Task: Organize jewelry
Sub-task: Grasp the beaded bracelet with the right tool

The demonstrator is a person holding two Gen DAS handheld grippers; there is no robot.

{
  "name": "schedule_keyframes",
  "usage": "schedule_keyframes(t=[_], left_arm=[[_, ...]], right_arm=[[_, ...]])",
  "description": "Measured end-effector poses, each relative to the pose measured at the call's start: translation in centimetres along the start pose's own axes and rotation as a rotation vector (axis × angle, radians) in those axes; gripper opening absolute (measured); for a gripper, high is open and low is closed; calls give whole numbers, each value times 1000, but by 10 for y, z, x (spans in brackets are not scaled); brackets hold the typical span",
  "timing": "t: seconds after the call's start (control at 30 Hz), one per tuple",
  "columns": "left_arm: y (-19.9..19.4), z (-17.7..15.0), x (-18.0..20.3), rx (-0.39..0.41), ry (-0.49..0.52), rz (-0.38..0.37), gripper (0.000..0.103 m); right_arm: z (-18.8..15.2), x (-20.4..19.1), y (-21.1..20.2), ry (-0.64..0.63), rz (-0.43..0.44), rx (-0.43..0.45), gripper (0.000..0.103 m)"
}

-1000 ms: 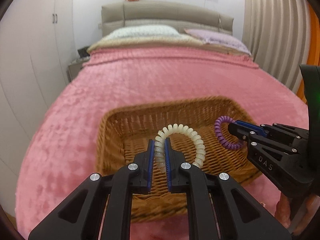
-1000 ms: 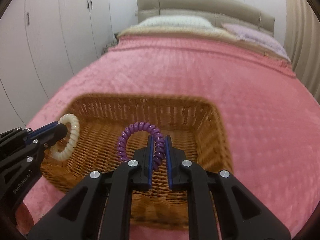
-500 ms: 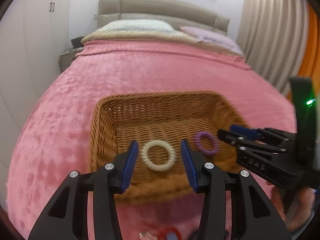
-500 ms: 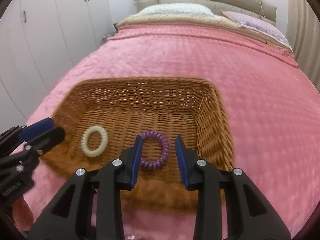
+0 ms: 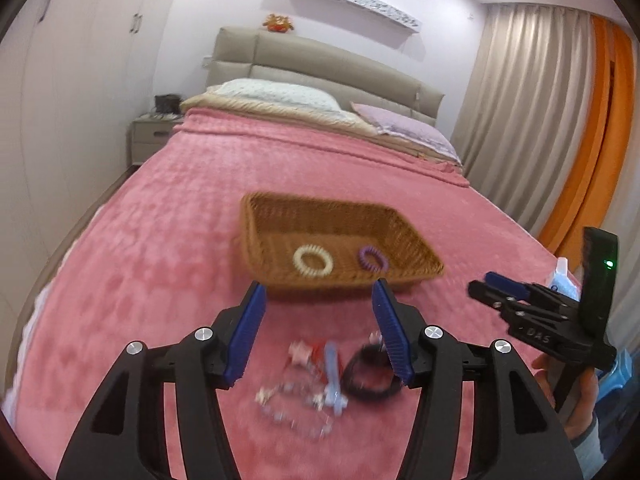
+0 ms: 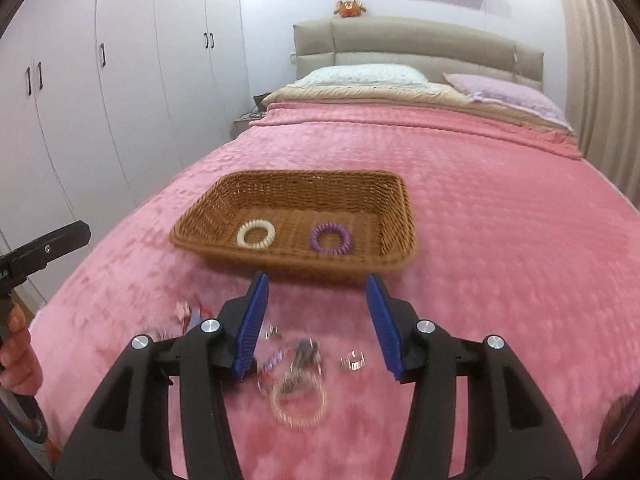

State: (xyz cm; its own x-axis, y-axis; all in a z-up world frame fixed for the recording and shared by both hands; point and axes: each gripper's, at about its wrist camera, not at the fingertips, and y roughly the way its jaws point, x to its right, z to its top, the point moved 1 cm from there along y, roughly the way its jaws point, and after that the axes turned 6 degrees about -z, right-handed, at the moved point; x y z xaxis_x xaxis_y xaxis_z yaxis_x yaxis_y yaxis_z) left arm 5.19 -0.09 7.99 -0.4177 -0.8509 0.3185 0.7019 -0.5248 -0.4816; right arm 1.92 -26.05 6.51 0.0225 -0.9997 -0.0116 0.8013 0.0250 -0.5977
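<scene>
Two claws hang over the pink bedspread (image 6: 500, 208), both drawn back to the near side of the wicker basket (image 6: 396, 216), and both gaping wide with nothing between their blue pads. The basket sits ahead of them, its long axis running left to right across the bed. Inside it lie the cream spiral hair tie (image 6: 256, 234) on the left and the purple spiral hair tie (image 6: 331, 239) on the right, flat on the weave and apart from each other.

What matters next lies nearer than the basket: a loose scatter of jewelry on the bedspread, just below the claws. Under the left claw (image 5: 319, 327) sit a black loop (image 5: 370, 380), a pale blue clip (image 5: 333, 376) and a clear beaded bracelet (image 5: 296, 408). Under the right claw (image 6: 316, 322) sit a clear bangle (image 6: 298, 404), a small ring (image 6: 353, 360) and a dark tangled piece (image 6: 306, 350), all blurred. Each claw is nearest its own heap, so a downward reach looks to me like the next step.

Half a second ago both claws stood right at the basket's near rim, already open, the ties just dropped; a second ago each was clamped on its tie. Now they have pulled back and tipped down toward the scatter.
</scene>
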Motion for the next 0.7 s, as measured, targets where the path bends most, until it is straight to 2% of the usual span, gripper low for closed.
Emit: schedule_keyframes(t=[0.1,0.3,0.4,0.6,0.7], left_arm=[[-4,-20,-11,-16,-40,21,54],[15,-53,-35,-112,-89,103,54],[29,-66,-47,-160,-96,135,54],[47,-79,-58,-239,-120,131,53],[56,-84,-54,-273,-97,157,53]], right_arm=[[-17,1,-3,0,-30,-5,48],[-50,8,24,29,-20,-115,47],[-63,7,40,18,-25,-162,41],[-76,3,60,8,-34,-222,39],[-81,1,66,0,-53,-241,39]])
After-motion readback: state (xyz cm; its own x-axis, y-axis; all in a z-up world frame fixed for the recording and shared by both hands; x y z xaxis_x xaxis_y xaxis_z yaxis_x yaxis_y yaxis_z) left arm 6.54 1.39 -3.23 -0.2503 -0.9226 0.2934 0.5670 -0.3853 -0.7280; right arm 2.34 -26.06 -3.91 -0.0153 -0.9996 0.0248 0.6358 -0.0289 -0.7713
